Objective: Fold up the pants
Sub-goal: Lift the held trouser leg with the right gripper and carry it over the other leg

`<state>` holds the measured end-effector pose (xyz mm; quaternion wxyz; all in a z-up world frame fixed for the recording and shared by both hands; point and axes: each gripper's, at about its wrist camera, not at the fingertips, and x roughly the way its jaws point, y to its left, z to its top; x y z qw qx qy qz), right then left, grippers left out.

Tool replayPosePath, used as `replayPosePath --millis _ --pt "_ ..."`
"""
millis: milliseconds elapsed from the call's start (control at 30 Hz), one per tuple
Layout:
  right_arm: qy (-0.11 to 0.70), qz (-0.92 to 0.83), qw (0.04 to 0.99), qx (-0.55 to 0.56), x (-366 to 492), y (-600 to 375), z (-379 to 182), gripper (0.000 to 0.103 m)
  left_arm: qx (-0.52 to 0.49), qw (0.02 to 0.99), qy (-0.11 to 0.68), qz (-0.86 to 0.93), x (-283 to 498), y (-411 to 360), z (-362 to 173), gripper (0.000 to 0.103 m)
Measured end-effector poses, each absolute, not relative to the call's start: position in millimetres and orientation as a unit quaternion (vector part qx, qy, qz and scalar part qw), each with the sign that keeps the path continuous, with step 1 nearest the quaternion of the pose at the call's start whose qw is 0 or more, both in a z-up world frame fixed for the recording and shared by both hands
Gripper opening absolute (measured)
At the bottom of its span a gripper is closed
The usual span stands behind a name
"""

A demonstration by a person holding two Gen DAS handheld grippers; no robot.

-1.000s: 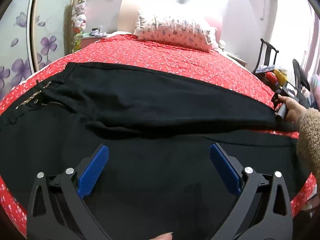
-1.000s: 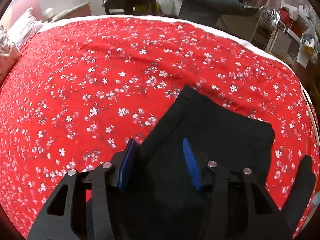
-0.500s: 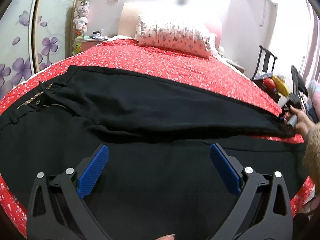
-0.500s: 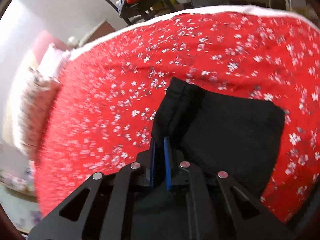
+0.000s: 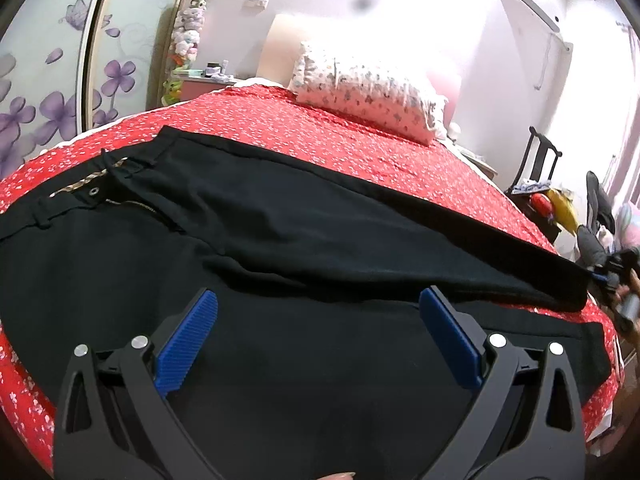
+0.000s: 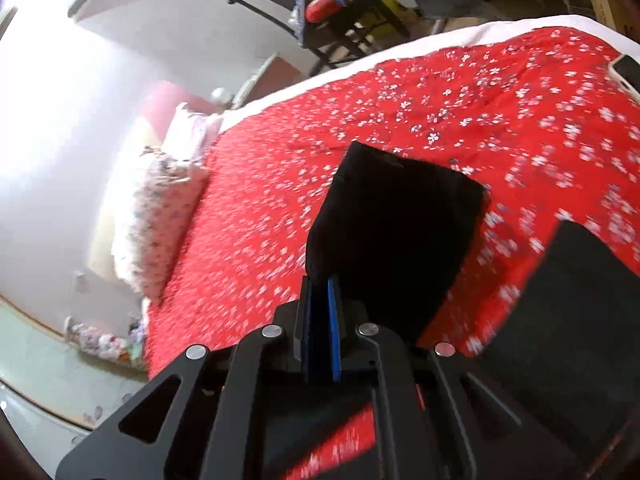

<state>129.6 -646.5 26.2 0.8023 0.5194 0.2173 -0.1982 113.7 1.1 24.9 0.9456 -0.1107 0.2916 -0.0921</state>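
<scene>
Nearest in the left wrist view, the left gripper (image 5: 318,330) is seen with its blue pads (image 5: 187,343) spread wide, nothing between them, hovering over the near leg of the black pants (image 5: 280,240). A fingertip (image 5: 340,476) is glimpsed at the bottom edge. The pants are laid lengthwise across the red floral bedspread (image 5: 360,148), waistband with button and zipper at left, hems at right; the far leg is lifted slightly at its hem end at right. That hem is pinched by the right gripper (image 5: 600,278), seen small at the right edge with a hand (image 5: 632,300) behind it. In the right wrist view, the right gripper (image 6: 320,284) is shown clamped narrow, blue pads (image 6: 333,320) pressed together on the edge of the black pant leg hem (image 6: 400,220), which is held up off the bedspread (image 6: 480,112); the other leg end (image 6: 580,280) lies flat at lower right. The picture is motion-blurred. Farther off, a floral pillow (image 5: 368,88) is set at the head of the bed, a black chair (image 6: 320,12) loaded with red and yellow items stands beside the bed, and purple-flowered wardrobe doors (image 5: 48,80) are seen at far left.
</scene>
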Motion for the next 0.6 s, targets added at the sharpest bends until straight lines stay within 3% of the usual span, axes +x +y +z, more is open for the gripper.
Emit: replayPosePath --millis 333,600 --pt "0.174 -0.128 0.826 0.521 10.1 -590.2 39.0 0.007 -0.118 0.953 0.27 -0.073 101.2 22.4 28.6 0.101" --pt "0.194 -0.16 0.778 0.575 -51.3 -566.2 -38.6 0.007 -0.168 0.944 0.273 -0.08 99.9 44.4 28.2 0.101"
